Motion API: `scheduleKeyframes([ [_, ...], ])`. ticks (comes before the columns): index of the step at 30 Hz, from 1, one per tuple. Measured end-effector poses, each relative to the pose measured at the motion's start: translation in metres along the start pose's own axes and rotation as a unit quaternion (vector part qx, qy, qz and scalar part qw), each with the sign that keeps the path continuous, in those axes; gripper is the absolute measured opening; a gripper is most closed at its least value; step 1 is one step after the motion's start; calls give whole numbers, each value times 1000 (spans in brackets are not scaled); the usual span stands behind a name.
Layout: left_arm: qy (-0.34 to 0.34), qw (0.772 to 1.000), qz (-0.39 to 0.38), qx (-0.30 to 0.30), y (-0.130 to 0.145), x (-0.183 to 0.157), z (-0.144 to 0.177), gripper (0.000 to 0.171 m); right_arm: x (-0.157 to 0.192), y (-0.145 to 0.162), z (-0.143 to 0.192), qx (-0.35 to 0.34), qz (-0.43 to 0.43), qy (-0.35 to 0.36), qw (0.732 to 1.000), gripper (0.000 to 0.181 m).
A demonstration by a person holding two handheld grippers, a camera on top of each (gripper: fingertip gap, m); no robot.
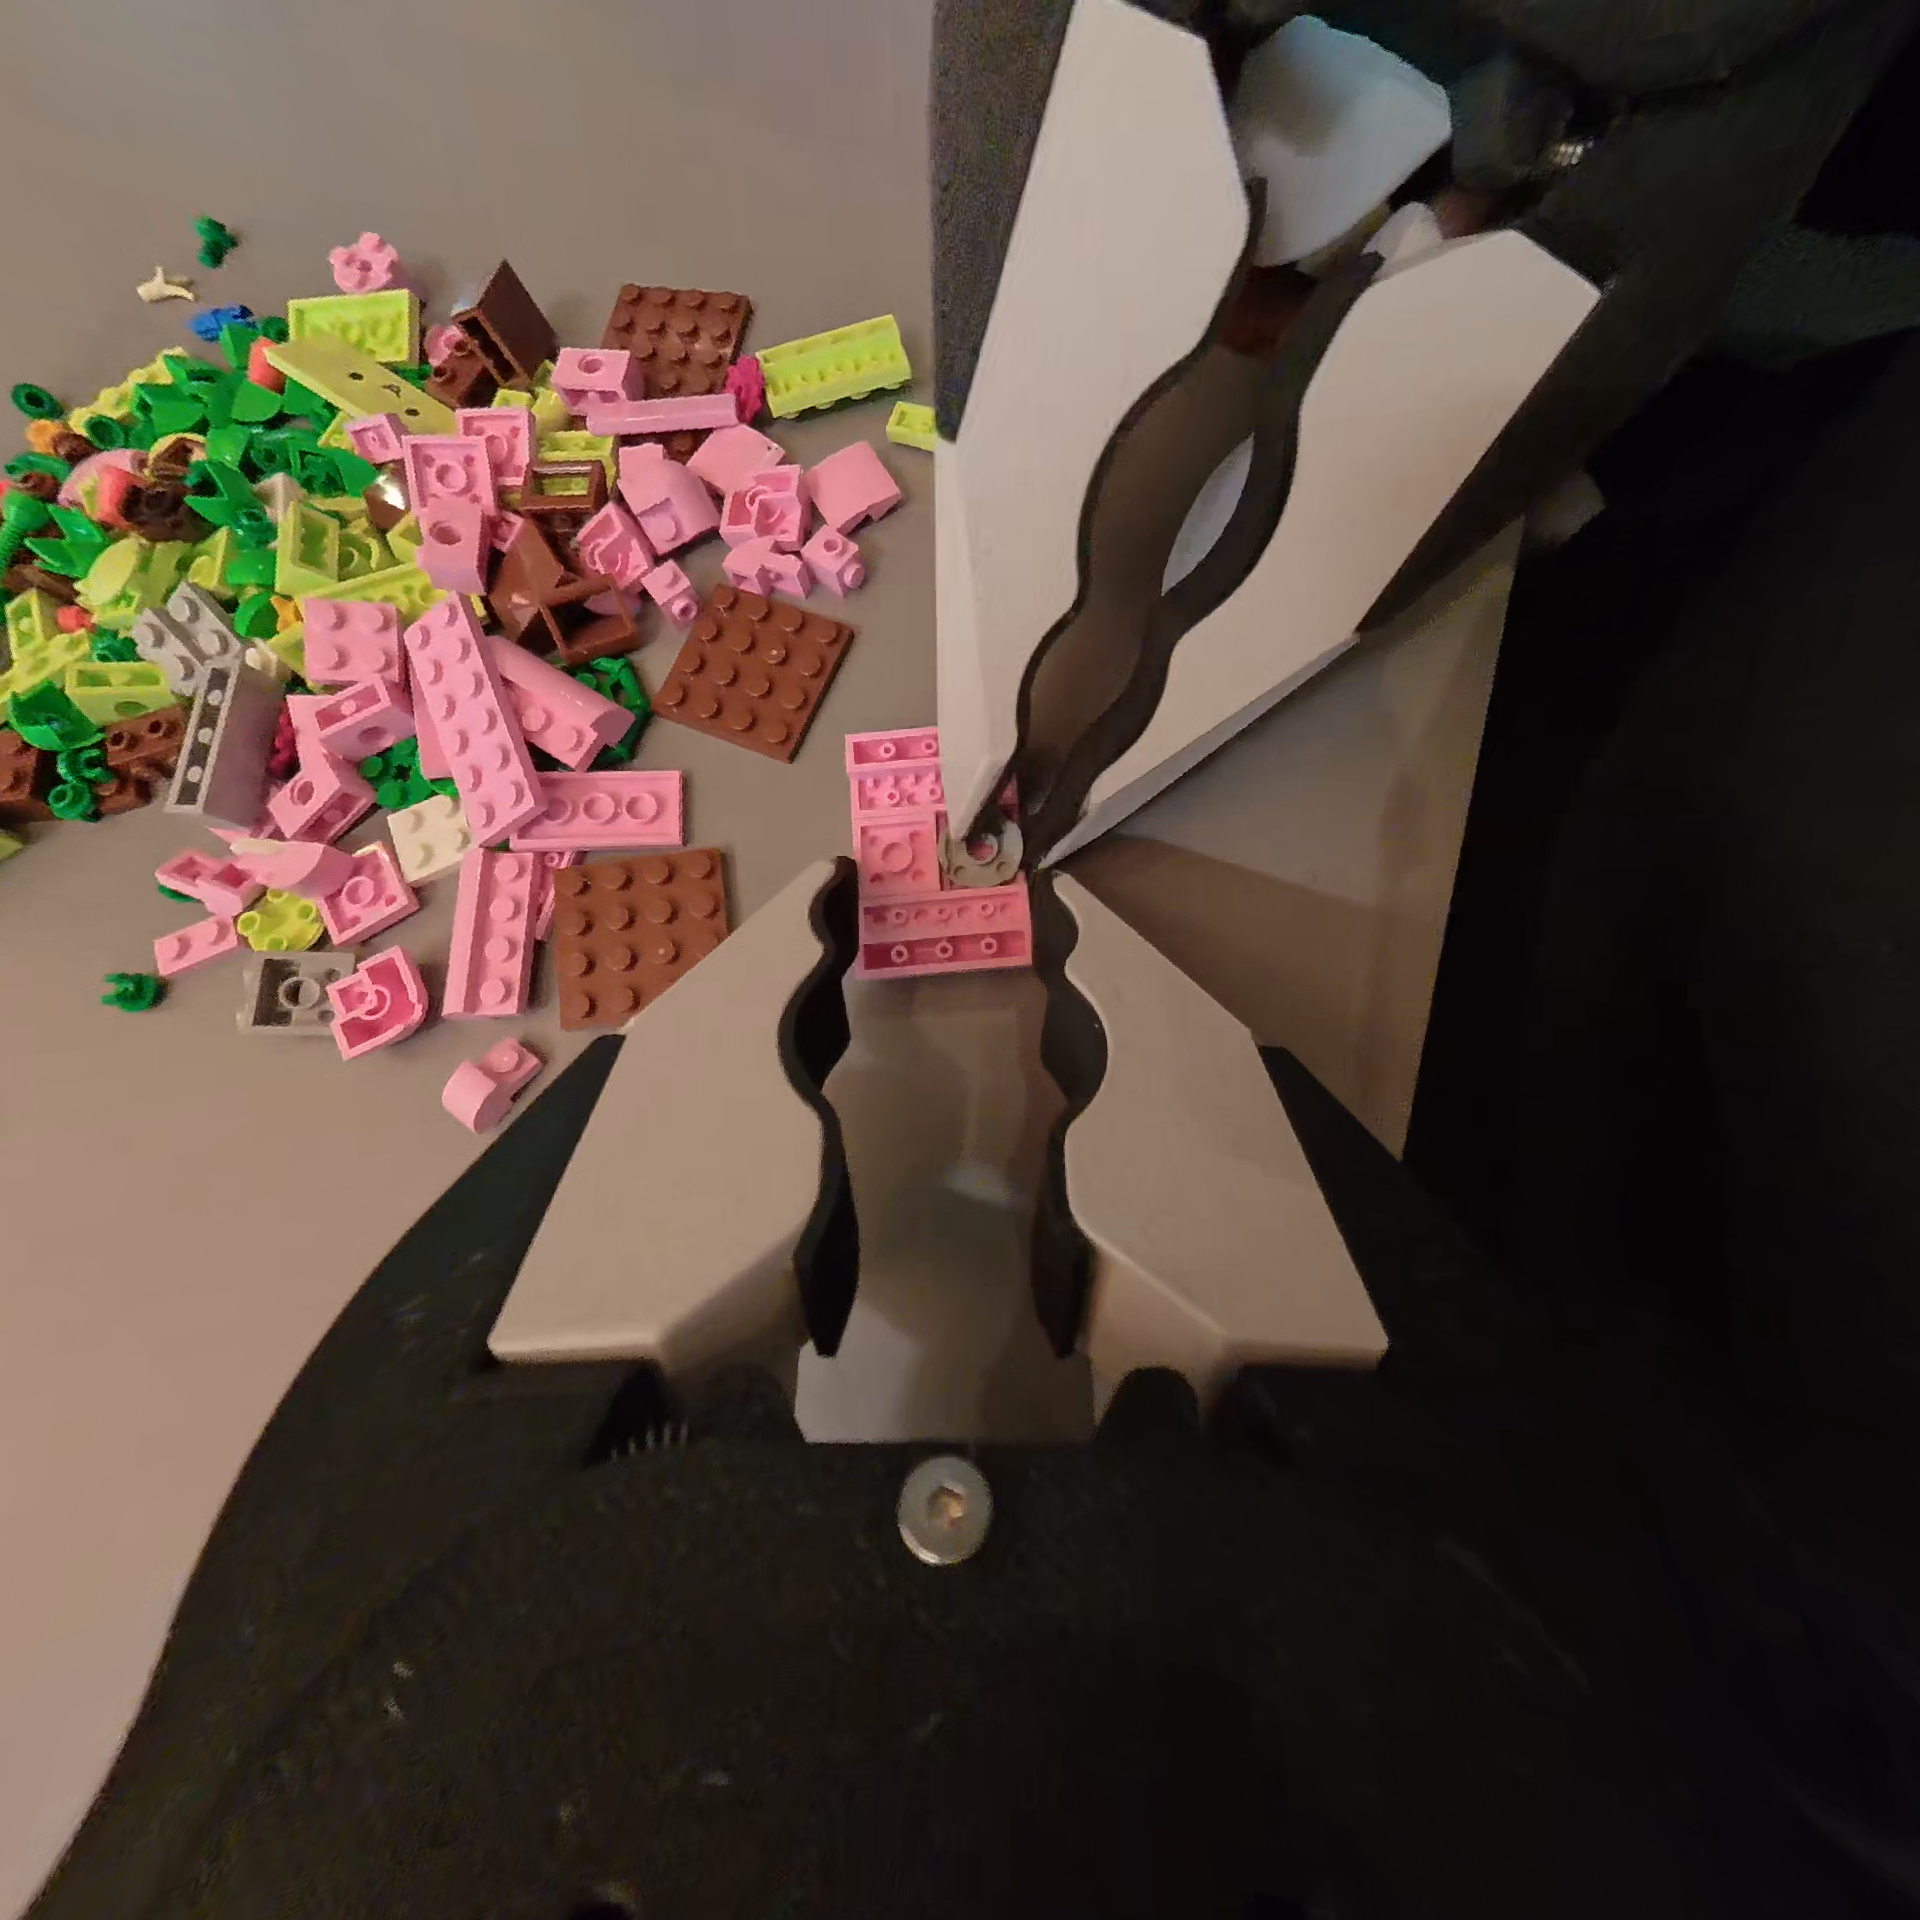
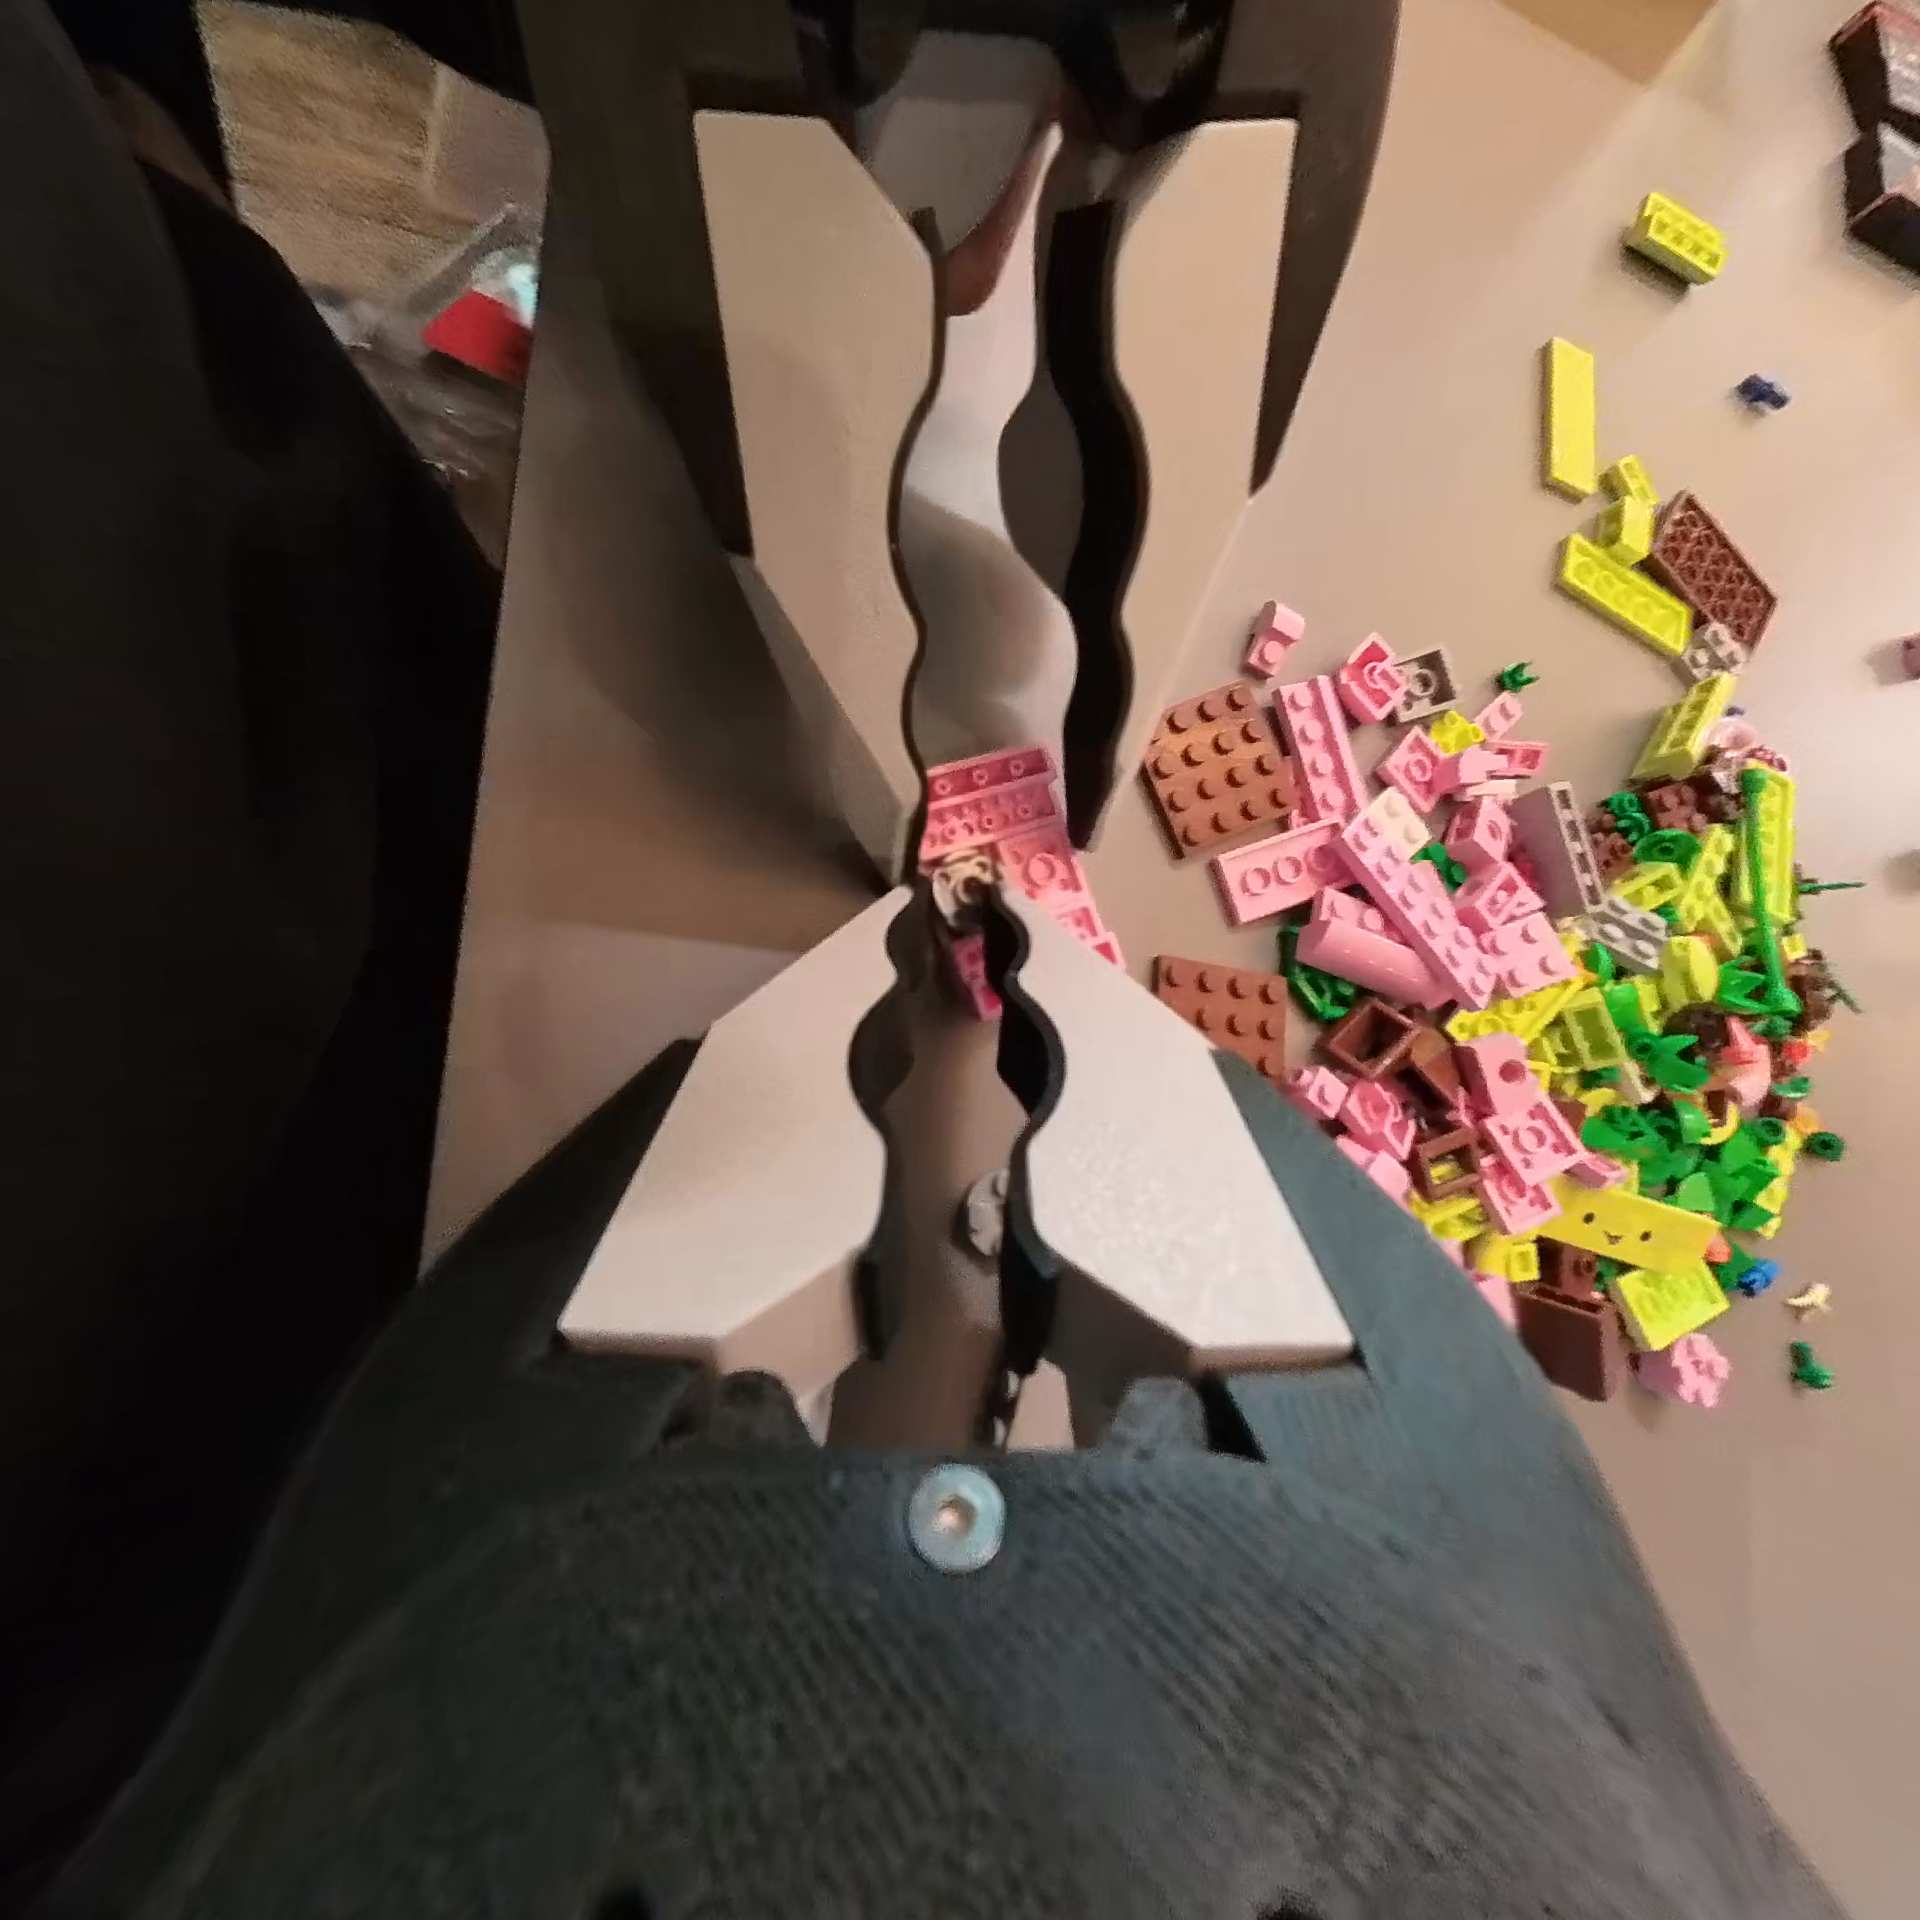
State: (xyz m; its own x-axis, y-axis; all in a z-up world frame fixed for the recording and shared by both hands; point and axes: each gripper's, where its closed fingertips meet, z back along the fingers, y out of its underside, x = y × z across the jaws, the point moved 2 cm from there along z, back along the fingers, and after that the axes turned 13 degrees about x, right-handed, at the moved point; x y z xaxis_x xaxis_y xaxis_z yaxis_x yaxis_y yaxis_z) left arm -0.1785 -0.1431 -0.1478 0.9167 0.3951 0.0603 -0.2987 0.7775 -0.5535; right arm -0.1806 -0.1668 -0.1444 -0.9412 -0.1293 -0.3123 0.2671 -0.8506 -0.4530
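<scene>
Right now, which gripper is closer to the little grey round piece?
Right. The right gripper pinches the grey round piece at its tips. The left gripper sits just below it, around the pink block stack.

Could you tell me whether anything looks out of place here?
Only the loose brick pile sprawled unsorted over the table. The left tongs grip the pink assembly; nothing looks damaged.

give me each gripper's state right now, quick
left gripper: shut on the pink brick assembly, one finger on each side.
right gripper: shut on the small grey round piece atop that assembly.
</scene>
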Motion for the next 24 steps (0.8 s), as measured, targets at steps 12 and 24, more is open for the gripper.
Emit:
scheduleKeyframes([
  [12,-12,1000,-9,3,1,0,-1,32,0,1,2,-32,16,-14,999,6],
  [24,-4,1000,-21,2,-2,-8,-1,32,-41,16,18,-67,-82,51,993,0],
])
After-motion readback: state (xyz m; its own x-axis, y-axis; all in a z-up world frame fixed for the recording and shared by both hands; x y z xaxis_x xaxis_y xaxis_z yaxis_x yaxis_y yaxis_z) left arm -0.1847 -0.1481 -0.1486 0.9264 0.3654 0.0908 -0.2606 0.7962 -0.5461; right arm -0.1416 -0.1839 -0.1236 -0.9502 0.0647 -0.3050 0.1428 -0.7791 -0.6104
